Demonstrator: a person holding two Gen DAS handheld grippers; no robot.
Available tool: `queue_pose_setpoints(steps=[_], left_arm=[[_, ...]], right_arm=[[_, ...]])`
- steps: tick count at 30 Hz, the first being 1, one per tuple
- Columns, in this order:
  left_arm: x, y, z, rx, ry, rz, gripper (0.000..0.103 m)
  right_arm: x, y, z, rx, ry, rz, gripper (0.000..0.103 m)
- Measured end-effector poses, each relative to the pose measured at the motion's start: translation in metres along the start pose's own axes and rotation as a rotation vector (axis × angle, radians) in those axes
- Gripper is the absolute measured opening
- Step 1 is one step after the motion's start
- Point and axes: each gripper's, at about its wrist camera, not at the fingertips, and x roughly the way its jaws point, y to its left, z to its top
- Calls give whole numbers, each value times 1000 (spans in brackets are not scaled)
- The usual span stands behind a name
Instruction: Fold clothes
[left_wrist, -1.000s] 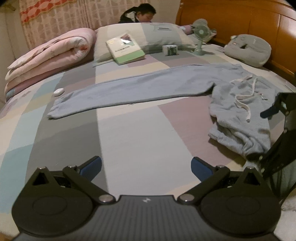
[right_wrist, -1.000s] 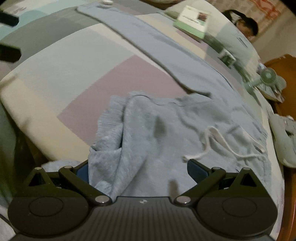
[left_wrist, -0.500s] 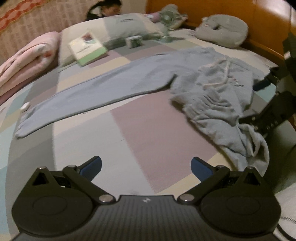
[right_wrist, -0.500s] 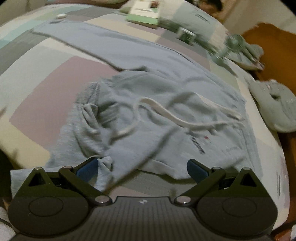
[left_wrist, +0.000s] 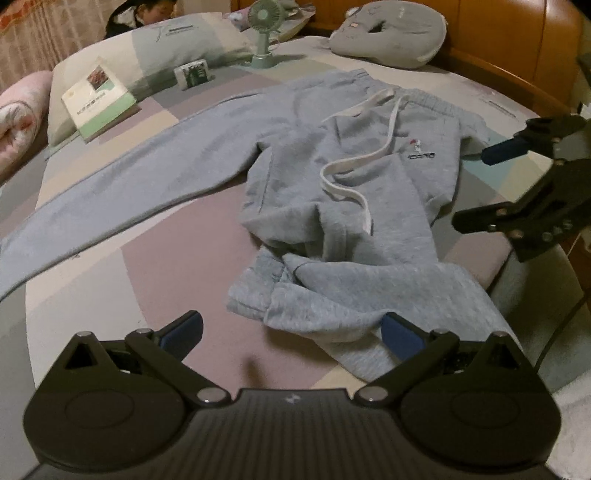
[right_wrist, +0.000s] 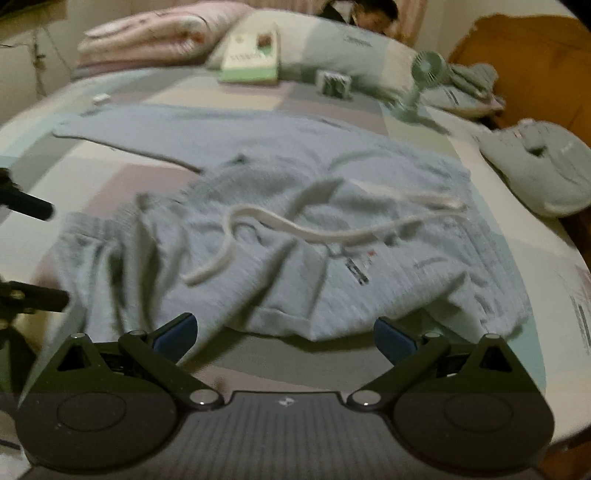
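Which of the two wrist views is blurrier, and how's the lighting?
Right wrist view: motion-smeared, the sweatpants and drawstring streaked. Left wrist view: sharp enough to show the logo. Both: dim, warm light, fisheye bending at the edges.

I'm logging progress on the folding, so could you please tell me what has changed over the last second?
Both tools swung toward the sweatpants' waist end: the left tool now sits over the bunched leg, and the right tool faces the waistband. Neither has gripped anything; both are open. The sweatpants, book and fan lie as before.
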Motion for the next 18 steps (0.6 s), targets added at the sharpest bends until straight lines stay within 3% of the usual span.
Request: queue_pose_setpoints(steps=[8, 11, 14, 18], left_arm=[[-21, 32, -29, -73, -12, 62, 102], [-30, 48, -46, -125, -14, 72, 102], [-37, 68, -58, -226, -34, 8, 102], [-34, 88, -60, -351, -58, -151, 100]], right_arm=[[-19, 61, 25, -174, -79, 174, 99], [-23, 86, 34, -239, -90, 222, 89], [-22, 107, 39, -274, -81, 224, 85], [-24, 111, 39, -232, -77, 234, 85]])
